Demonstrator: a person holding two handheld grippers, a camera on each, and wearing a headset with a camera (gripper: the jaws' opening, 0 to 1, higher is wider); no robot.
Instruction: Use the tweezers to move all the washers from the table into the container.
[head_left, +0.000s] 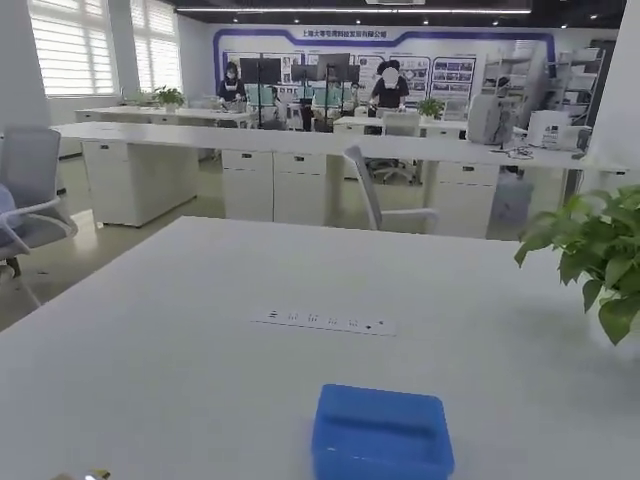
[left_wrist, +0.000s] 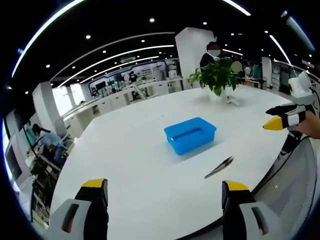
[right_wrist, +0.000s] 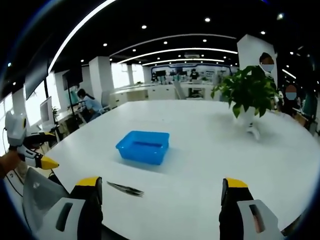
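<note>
A blue rectangular container (head_left: 380, 432) stands open on the white table (head_left: 180, 340), close to me in the head view. Metal tweezers (left_wrist: 219, 167) lie flat on the table beside the container (left_wrist: 190, 135), nearer the table edge. My left gripper (left_wrist: 165, 187) is open, its jaws wide apart and holding nothing, well short of the tweezers. My right gripper (right_wrist: 160, 183) is open too, with the tweezers (right_wrist: 125, 188) just beyond its left jaw and the container (right_wrist: 143, 146) farther off. I cannot make out any washers.
A potted plant (head_left: 600, 250) stands at the table's right side. A white power strip (head_left: 325, 322) lies beyond the container. Small unclear bits (head_left: 85, 475) sit at the bottom left edge. People and desks fill the room behind. A chair back (left_wrist: 295, 175) sits near the table edge.
</note>
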